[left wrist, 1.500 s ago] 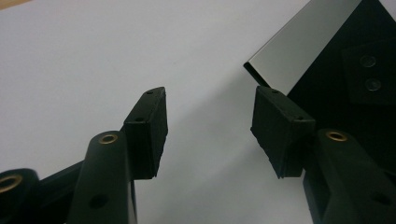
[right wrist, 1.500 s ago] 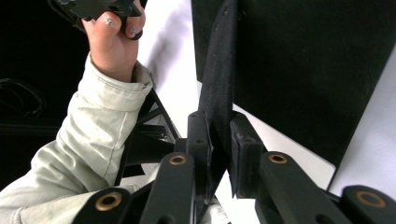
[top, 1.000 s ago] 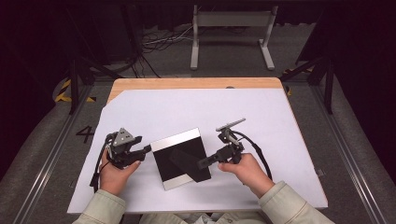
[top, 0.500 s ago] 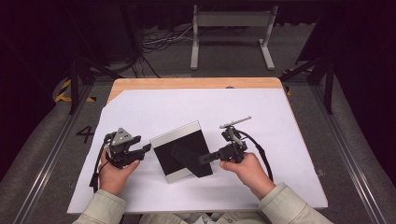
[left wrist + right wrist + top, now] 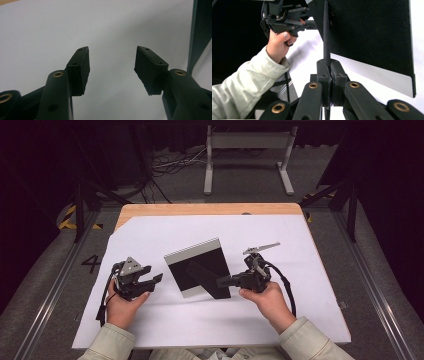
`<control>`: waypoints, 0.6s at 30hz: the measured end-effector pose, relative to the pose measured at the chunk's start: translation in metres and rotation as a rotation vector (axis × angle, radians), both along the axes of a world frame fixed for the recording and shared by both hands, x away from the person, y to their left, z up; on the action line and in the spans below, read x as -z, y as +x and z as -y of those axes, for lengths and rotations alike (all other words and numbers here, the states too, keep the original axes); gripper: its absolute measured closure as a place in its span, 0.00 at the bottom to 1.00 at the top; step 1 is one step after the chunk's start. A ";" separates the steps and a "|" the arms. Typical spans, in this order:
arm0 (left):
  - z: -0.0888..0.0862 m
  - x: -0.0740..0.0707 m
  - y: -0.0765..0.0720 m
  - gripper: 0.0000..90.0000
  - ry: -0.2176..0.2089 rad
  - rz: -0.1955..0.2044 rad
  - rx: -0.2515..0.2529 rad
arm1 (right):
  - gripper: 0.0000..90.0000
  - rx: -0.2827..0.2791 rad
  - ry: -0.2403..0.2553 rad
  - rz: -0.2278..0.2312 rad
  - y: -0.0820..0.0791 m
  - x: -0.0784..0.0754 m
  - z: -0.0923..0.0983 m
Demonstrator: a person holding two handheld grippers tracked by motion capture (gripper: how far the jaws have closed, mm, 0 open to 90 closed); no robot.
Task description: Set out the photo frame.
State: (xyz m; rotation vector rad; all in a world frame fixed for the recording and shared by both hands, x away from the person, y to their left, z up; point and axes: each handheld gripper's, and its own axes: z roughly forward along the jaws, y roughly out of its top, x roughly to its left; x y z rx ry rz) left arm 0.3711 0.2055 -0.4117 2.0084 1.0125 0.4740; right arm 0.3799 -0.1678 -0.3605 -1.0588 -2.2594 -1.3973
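Right now my right gripper point(image 5: 223, 281) clamped on thin black strut point(image 5: 326, 32) behind flat rectangular black frame point(image 5: 197, 267), matte back, pale border strip. Frame stands tilted on smooth white sheet point(image 5: 300, 270) covering wooden desk point(image 5: 210, 209), between my hands. My left gripper point(image 5: 156, 279) open, ribbed pads empty, just beside frame.

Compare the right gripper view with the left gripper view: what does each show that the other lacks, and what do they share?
Right gripper view: the right tongs shut on the thin stand flap that juts from the back of the black frame, with the person's left hand farther off.
Left gripper view: the left tongs up close, open, with nothing between them.
Both: the white sheet and part of the black frame.
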 end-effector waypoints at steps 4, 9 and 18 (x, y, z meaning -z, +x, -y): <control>0.001 0.000 0.000 0.51 -0.001 -0.005 -0.002 | 0.97 0.013 0.004 0.056 0.000 0.000 0.003; 0.001 0.000 0.000 0.51 -0.002 -0.005 0.000 | 0.97 0.046 -0.023 0.141 0.001 0.003 0.008; 0.001 0.001 0.000 0.51 -0.003 -0.002 0.002 | 0.98 0.102 -0.053 0.216 0.001 0.010 0.018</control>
